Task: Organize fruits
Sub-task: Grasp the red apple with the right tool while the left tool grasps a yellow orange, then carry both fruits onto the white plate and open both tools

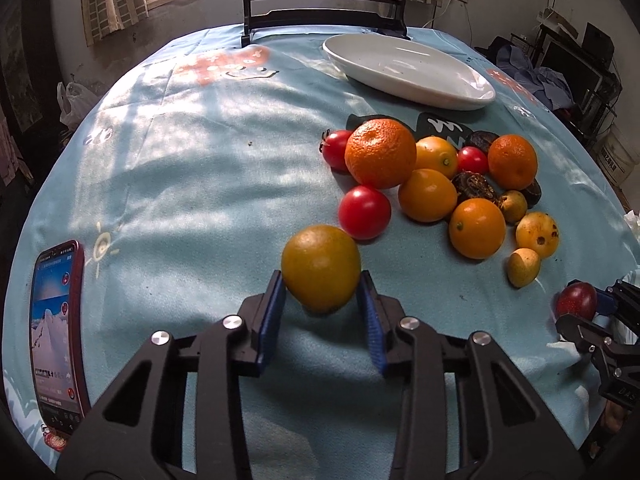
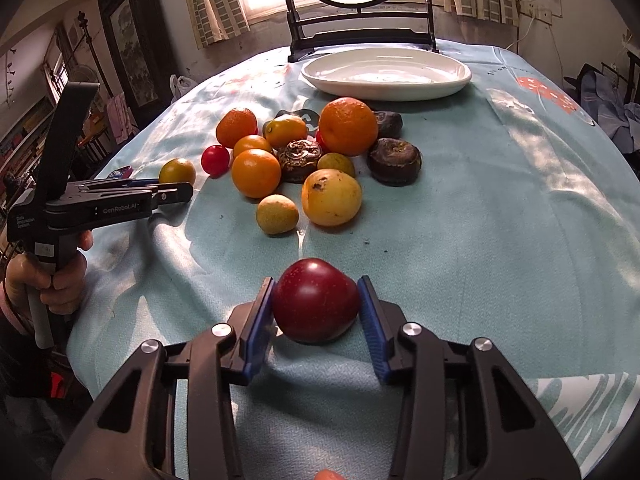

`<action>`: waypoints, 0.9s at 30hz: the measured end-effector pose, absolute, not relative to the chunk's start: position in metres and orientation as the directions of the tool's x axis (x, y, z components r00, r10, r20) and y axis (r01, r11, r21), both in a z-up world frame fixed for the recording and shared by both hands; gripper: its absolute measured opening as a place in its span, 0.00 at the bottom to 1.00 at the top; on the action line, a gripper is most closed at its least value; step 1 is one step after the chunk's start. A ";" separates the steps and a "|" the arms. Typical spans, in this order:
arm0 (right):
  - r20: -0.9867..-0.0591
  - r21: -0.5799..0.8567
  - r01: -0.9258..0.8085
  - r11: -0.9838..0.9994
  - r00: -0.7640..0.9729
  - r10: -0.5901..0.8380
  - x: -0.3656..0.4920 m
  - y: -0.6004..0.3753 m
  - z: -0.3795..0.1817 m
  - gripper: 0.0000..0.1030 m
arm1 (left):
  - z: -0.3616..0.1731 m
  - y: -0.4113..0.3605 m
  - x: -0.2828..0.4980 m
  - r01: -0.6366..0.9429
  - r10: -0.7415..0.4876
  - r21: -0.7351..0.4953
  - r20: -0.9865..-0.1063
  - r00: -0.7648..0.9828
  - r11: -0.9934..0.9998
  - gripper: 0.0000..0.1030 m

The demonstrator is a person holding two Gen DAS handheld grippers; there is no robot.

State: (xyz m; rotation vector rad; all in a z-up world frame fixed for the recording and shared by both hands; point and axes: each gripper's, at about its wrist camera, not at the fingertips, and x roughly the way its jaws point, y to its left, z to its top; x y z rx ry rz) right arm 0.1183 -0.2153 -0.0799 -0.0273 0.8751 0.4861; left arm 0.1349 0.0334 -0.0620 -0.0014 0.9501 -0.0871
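My left gripper (image 1: pixel 322 284) is shut on a yellow-green citrus fruit (image 1: pixel 320 266), held just above the blue tablecloth. It also shows in the right wrist view (image 2: pixel 176 192), with the citrus (image 2: pixel 177 171) at its tip. My right gripper (image 2: pixel 316 300) is shut on a dark red plum (image 2: pixel 316 300), seen from the left wrist view too (image 1: pixel 576 300). A pile of oranges (image 1: pixel 380 152), red tomatoes (image 1: pixel 364 212), yellow fruits (image 2: pixel 331 197) and dark dried fruits (image 2: pixel 394 160) lies mid-table. A white oval plate (image 2: pixel 386 85) stands empty at the back.
A red-cased phone (image 1: pixel 58 332) lies at the table's left edge. A dark wooden stand (image 2: pixel 362 28) with a painted round screen rises behind the plate. The cloth-covered table edge (image 2: pixel 592 168) curves away on the right.
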 end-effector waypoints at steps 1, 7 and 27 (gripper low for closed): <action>-0.742 0.177 -0.420 0.890 0.537 0.401 0.118 -0.215 -0.080 0.42 | -0.062 0.034 0.135 0.073 -0.078 -0.044 -0.811 0.579 0.996 0.36; -0.733 0.222 -0.422 0.879 0.522 0.436 0.122 -0.221 -0.072 0.41 | -0.053 0.034 0.134 0.085 -0.114 -0.079 -0.794 0.597 0.993 0.36; -0.630 0.230 -0.428 0.874 0.619 0.469 0.175 -0.225 -0.014 0.41 | -0.043 0.038 0.172 0.118 -0.118 -0.055 -0.765 0.633 0.992 0.39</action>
